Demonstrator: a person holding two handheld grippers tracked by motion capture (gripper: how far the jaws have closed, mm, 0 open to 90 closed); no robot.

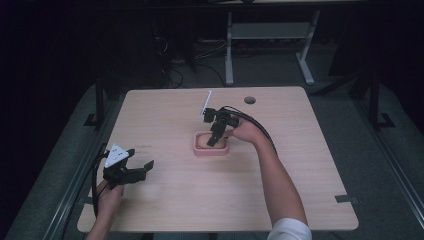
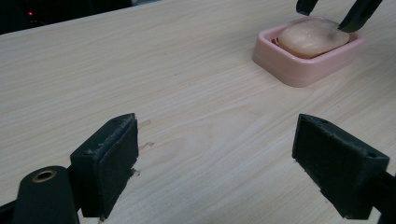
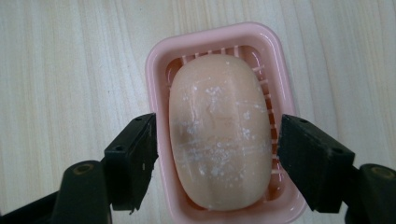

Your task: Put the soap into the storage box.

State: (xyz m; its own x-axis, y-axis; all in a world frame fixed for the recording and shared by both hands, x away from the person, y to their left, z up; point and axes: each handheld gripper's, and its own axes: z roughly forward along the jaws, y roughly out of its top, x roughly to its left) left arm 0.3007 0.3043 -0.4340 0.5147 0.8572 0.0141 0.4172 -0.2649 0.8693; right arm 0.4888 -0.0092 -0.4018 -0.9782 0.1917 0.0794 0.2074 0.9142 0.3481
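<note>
Near the middle of the wooden table (image 1: 165, 200), a bar of soap (image 3: 219, 135) lies in a pink soap dish (image 3: 156, 70). The soap is pale peach, oval, w/ white flecks and scratch marks on its top. It lies along the length of the dish and covers most of the ribbed floor; some ribs show at the far end and at one side.

The right gripper (image 3: 215, 149) hangs over the dish, pointing down at it. Its jaws stand apart, one on each side of the soap, approx. at the middle of the bar. In the right gripper view a thin gap shows between each pad and the soap, so the pads do not press on it. The one jaw is over the dish rim, the other over the inner wall of the dish. In the high view the right hand (image 1: 245, 131) holds this gripper from the right side, w/ the cable going back along the forearm.

The left gripper (image 1: 142, 167) is well apart from the dish, near the left front edge of the table. Its jaws are wide apart w/ nothing between them, only bare wood below. It points toward the dish.
</note>
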